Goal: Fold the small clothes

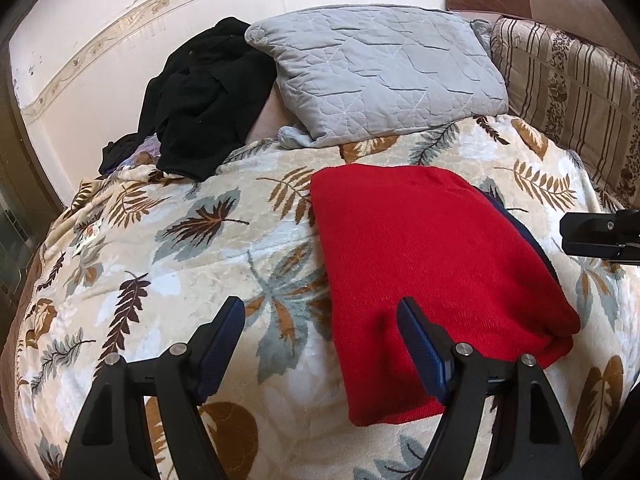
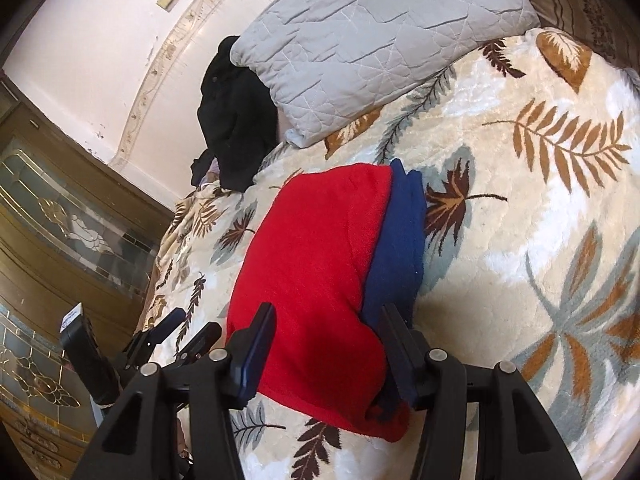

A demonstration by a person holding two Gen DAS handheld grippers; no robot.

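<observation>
A folded red garment [image 1: 432, 272] lies on the leaf-patterned blanket [image 1: 168, 240], on top of a folded blue garment [image 1: 524, 236] that peeks out along its right side. My left gripper [image 1: 320, 312] is open at the red garment's near left edge, with one finger above the cloth, one above the blanket, and nothing held. In the right wrist view, the near end of the red garment [image 2: 312, 264] and the blue garment [image 2: 400, 240] sits between the fingers of my right gripper [image 2: 328, 316]. That gripper is open, its pads beside the cloth and not squeezing it.
A grey quilted pillow [image 1: 380, 76] and a heap of black clothes [image 1: 204, 100] lie at the back by the wall. A striped floral cushion [image 1: 568, 100] stands at the right. A wooden cabinet with glass panels [image 2: 60, 220] borders the bed. The left gripper [image 2: 192, 326] shows low in the right wrist view.
</observation>
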